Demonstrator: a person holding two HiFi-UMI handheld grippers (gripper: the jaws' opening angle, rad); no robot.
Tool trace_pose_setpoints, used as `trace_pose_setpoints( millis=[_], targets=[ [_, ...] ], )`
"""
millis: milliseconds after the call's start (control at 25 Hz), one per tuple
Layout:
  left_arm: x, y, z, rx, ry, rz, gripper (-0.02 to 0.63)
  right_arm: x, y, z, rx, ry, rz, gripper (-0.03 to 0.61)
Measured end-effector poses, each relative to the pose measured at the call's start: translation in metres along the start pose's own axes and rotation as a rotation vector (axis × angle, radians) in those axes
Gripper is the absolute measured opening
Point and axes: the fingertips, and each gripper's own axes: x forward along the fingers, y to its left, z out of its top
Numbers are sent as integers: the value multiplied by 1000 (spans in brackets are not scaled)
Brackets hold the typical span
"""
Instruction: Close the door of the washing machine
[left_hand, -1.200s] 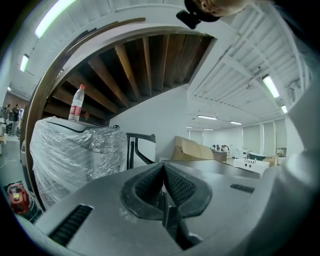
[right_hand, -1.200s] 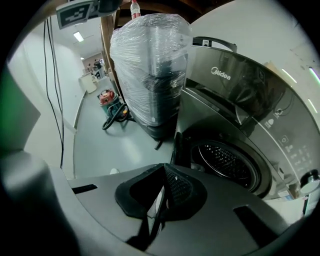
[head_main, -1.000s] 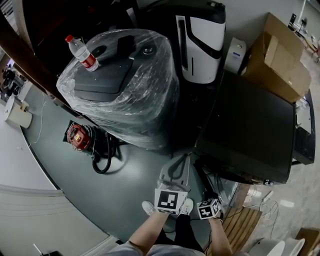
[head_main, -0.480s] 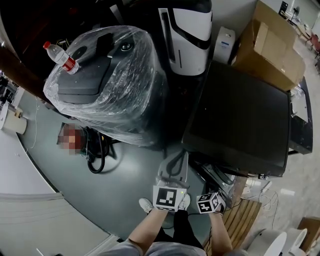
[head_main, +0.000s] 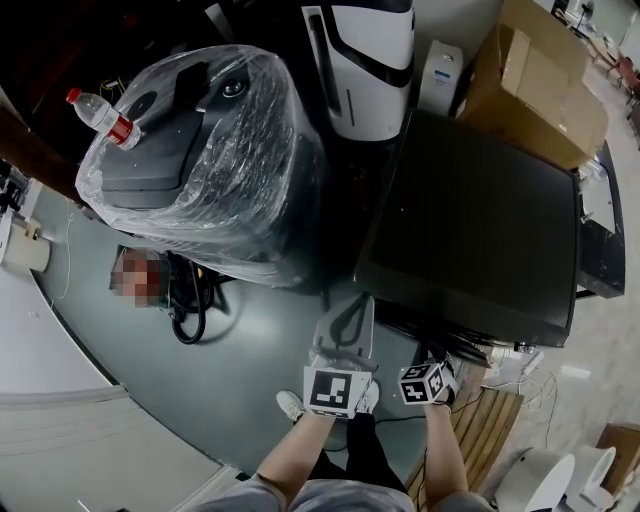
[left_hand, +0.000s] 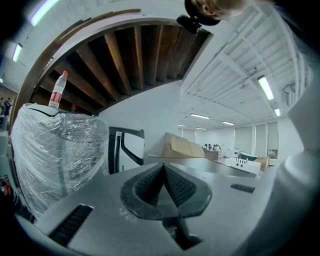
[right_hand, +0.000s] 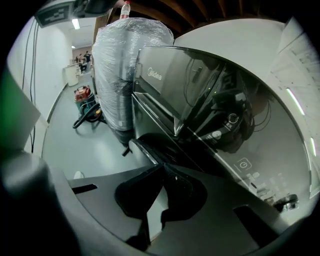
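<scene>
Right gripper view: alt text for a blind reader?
The right hand-held gripper, jaws together and empty, points at the glossy dark front of a washing machine. A plastic-wrapped appliance stands beyond it on the grey floor.

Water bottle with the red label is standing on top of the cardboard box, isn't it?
Not quite. The water bottle with the red label is standing up, but not on the cardboard box. It stands on top of the plastic-wrapped machine. The left gripper view shows this.
</scene>
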Motion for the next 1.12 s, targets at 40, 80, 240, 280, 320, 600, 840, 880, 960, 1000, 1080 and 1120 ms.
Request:
trace_pose_setpoints(
  millis=[40, 80, 240, 280, 320, 600, 840, 880, 960, 1000, 1080, 1120],
  targets=[
    [0, 0, -1, 1, 2, 0, 2, 3, -6, 3, -3, -8, -15, 0],
    [1, 0, -2, 2, 5, 0, 2, 7, -11, 7, -5, -15, -30, 0],
    [-1, 1, -2, 3, 9, -1, 2, 19, -26, 16, 14, -16, -36, -2],
    [-1, 1, -2, 3, 10, -1, 2, 19, -27, 16, 19, -24, -36, -2],
    [-1, 2, -3, 3, 13, -1, 2, 19, -27, 17, 14, -36, -49, 0],
    [-3, 5, -6, -7, 15, 7, 2, 14, -24, 18, 60, -149, -115, -1],
    [-7, 7, -5, 1, 18, 9, 2, 5, -33, 26, 57, -431, -208, -2],
    [-8, 8, -6, 2, 21, 11, 2, 4, -33, 26, 64, -445, -207, 0],
    [-9, 10, -6, 8, 23, 14, 2, 4, -33, 26, 69, -456, -211, 0],
    [-9, 10, -6, 10, 24, 16, 2, 5, -34, 26, 70, -456, -211, 0],
    [-10, 10, -5, 8, 25, 18, 2, 6, -33, 26, 69, -450, -197, 0],
    [-11, 10, -4, 6, 23, 19, 2, 6, -31, 26, 63, -444, -185, 0]
  ],
)
